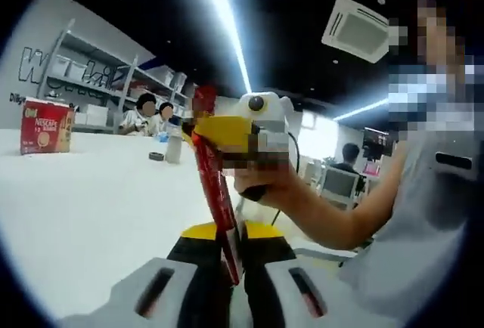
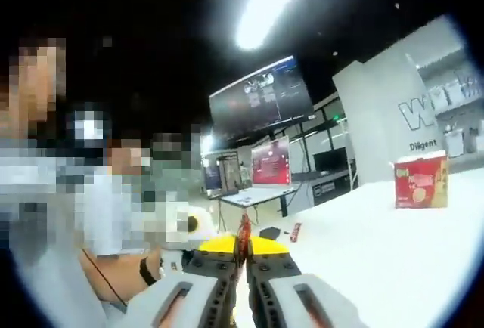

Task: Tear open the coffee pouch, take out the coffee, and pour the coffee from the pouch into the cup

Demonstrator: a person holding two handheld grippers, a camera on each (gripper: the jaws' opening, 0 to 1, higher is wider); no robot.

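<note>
At the bottom middle of the left gripper view, the left gripper (image 1: 231, 264) is clamped on the lower end of the thin red coffee pouch (image 1: 213, 184), which is held up straight. Its top end, in the middle of the frame, is pinched by the right gripper (image 1: 198, 133), probably so the pouch can be pulled and torn open. A red coffee box (image 1: 45, 125) is seen on the white table (image 1: 98, 207) at the left.
</note>
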